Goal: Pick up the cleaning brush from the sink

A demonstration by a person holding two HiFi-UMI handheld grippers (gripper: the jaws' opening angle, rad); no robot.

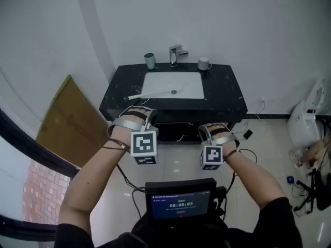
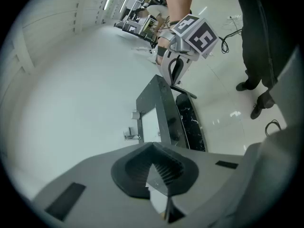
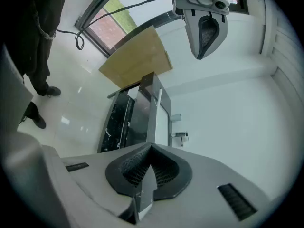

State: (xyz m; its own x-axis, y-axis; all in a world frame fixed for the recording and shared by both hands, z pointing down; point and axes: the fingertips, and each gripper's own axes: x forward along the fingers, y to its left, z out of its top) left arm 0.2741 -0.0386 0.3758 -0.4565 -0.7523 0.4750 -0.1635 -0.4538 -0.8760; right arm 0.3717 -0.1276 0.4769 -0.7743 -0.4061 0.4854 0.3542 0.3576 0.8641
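Note:
A white long-handled cleaning brush lies across the left rim of the white sink, its handle reaching out over the black counter. Both grippers hover in front of the vanity, well short of the sink. My left gripper is shut with nothing in it; its ribbed pads meet in the left gripper view. To its right, my right gripper is also shut and empty. The brush cannot be made out in either gripper view.
A faucet stands behind the basin, with a teal cup to its left and a white mug to its right. A brown board leans at the left. Cables and a white appliance are on the floor at right.

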